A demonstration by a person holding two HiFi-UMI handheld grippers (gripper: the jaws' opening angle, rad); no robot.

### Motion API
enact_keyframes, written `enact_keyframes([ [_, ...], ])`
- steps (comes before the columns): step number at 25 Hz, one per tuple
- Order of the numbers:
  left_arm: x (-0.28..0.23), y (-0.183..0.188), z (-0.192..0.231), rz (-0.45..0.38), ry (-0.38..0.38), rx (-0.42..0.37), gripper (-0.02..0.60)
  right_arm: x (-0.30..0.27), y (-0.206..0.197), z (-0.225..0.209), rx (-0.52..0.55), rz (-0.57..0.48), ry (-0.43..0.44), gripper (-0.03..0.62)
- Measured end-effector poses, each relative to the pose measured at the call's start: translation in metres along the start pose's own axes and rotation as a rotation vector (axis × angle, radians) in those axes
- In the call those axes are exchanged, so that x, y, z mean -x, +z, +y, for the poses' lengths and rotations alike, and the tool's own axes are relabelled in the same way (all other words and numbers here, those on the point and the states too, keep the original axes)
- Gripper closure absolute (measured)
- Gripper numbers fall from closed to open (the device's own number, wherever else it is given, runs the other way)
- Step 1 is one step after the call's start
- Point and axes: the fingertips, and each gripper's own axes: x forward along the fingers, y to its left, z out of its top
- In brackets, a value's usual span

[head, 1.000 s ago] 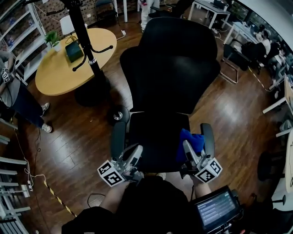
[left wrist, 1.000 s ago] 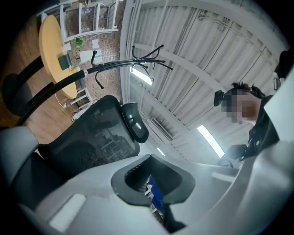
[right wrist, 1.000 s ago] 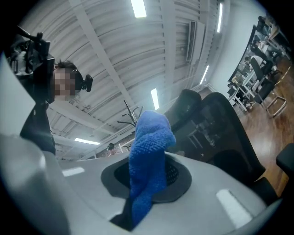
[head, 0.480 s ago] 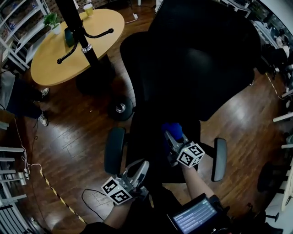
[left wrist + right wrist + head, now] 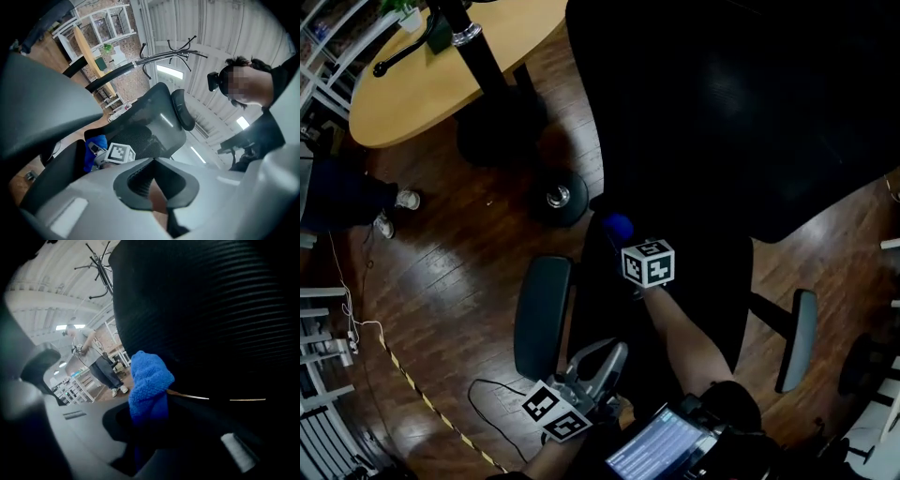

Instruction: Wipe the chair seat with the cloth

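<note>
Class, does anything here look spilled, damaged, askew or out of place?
Nothing stands out. The black office chair stands upright and looks undamaged, and the blue fluffy cloth sits clamped in the right hand-held gripper over the seat.

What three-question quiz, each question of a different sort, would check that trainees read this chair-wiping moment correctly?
1. Multiple choice: the blue cloth is held by A) the left gripper, B) the right gripper, C) neither.
2. True or false: the left gripper's jaws are clamped on the armrest beside it.
3. Fill in: in the head view the round wooden table lies on the person's ____ side.
Key: 1 B. 2 False; the jaws are apart and hold nothing. 3 Left.
</note>
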Motion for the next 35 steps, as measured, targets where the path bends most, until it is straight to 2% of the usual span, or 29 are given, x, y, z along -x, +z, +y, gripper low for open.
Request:
enact_keyframes([
  [4, 0.002, 0.000, 0.004, 0.000, -0.007, 0.012, 0.588, -0.020, -0.019, -0.003, 0.048, 0.053, -0.051, 0.547],
  [8, 0.001, 0.004, 0.005, -0.001, -0.015, 0.015, 0.588, -0.023, -0.021, -0.006, 0.062, 0.076, -0.097, 0.547],
  [13, 0.000, 0.001, 0.005, 0.014, -0.001, 0.012, 0.588, -0.010, -0.022, -0.029, 0.074, 0.103, -0.164, 0.548],
  [19, -0.011, -0.004, 0.008, 0.026, 0.004, 0.012, 0.588, 0.064, -0.039, -0.117, 0.048, 0.141, -0.352, 0.548],
  [25, -0.038, -0.017, 0.009, 0.088, -0.016, -0.025, 0.588, 0.169, -0.055, -0.207, -0.019, 0.167, -0.556, 0.548],
  [31, -0.060, -0.028, 0.015, 0.141, -0.033, -0.043, 0.588, 0.240, -0.068, -0.251, -0.082, 0.173, -0.684, 0.548],
  [35, -0.062, -0.031, 0.019, 0.153, -0.029, -0.040, 0.588, 0.253, -0.068, -0.255, -0.088, 0.167, -0.700, 0.548],
])
